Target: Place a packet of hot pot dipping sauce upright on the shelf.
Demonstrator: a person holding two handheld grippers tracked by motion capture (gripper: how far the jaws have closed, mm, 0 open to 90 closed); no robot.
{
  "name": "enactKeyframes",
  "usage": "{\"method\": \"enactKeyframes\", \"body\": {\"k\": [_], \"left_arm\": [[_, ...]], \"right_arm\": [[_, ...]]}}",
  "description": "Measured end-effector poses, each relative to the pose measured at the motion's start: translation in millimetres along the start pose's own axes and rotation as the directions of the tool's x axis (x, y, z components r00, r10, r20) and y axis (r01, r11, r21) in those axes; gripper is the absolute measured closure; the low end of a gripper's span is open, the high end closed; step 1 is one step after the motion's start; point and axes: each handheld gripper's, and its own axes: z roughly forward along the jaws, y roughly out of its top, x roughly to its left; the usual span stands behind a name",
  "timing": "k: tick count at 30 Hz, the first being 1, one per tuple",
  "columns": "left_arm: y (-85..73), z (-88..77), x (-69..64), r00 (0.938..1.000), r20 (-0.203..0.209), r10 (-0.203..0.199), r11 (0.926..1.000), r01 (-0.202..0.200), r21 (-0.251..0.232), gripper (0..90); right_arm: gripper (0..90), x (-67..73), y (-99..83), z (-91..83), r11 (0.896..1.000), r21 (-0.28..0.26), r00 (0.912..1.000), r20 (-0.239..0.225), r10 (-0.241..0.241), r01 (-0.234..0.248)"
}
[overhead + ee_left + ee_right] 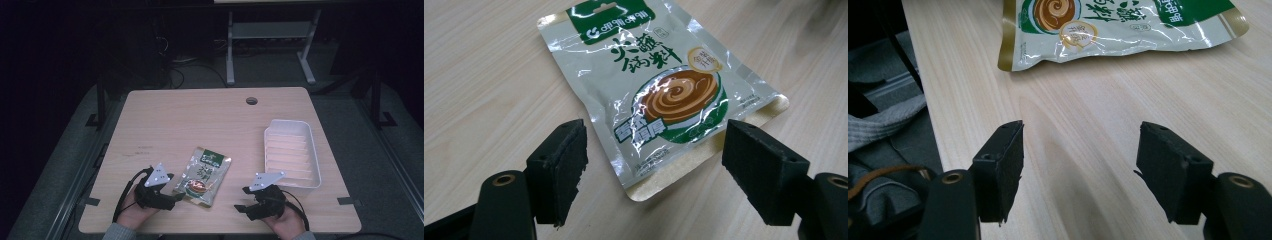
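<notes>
Both my grippers, left and right, stood wide open, holding nothing; sauce pouch lay flat between; white tray sat empty.

In the right gripper view the sauce pouch was cut off by the top edge, so only its lower part showed. In the high view its print was too small to read, and its near left corner lay hidden behind the left gripper. The room behind the table was too dark to make out.
</notes>
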Motion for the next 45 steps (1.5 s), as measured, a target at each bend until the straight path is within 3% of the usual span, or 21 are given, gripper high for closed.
{"method": "enactKeyframes", "body": {"k": [6, 14, 17, 19, 24, 32, 36, 40, 45], "left_arm": [[1.4, 3.5, 1.1, 0.9999, 0.005, 0.012, 0.9999, -0.012, 0.009, 28.6], [4.9, 10.0, 6.1, 0.9999, 0.002, -0.016, 0.9997, 0.016, 0.017, 35.0], [7.0, 13.6, 9.5, 0.9998, 0.000, -0.021, 0.9995, 0.021, 0.024, 40.2], [8.5, 16.3, 11.8, 0.9996, 0.004, -0.028, 0.9992, 0.028, 0.029, 43.7], [11.2, 23.6, 14.5, 0.9994, 0.009, -0.034, 0.9984, 0.033, 0.045, 52.6], [13.0, 33.3, 12.2, 0.9987, 0.041, -0.030, 0.9957, 0.026, 0.089, 66.4], [12.6, 37.2, 10.9, 0.9983, 0.052, -0.027, 0.9932, 0.021, 0.114, 66.8], [12.1, 38.5, 9.8, 0.9981, 0.057, -0.024, 0.9917, 0.016, 0.127, 68.2], [11.2, 40.0, 7.5, 0.9988, 0.048, -0.004, 0.9907, -0.002, 0.136, 68.1]], "right_arm": [[34.3, 3.3, 10.1, 1.6, 1.000, -0.013, 0.9998, -0.019, -0.010, 0.009], [34.1, 6.3, 35.9, 7.5, 0.999, -0.008, 0.9986, -0.033, -0.041, 0.041], [34.3, 2.9, 52.7, 16.7, 1.000, 0.002, 0.9986, -0.044, -0.031, 0.031], [34.3, 0.6, 62.4, 22.1, 1.000, 0.012, 0.9992, -0.027, -0.028, 0.029], [34.7, -12.7, 83.8, 35.5, 0.999, 0.040, 0.9994, -0.024, 0.023, -0.022], [33.8, -31.8, 115.3, 53.4, 0.995, 0.093, 0.9993, 0.022, 0.031, -0.033], [33.5, -44.3, 123.3, 64.7, 0.991, 0.117, 0.9978, 0.033, 0.057, -0.061], [33.6, -56.3, 128.0, 77.5, 0.981, 0.164, 0.9925, 0.080, 0.092, -0.104], [33.6, -67.1, 129.1, 86.4, 0.973, 0.185, 0.9873, 0.105, 0.120, -0.138]]}}
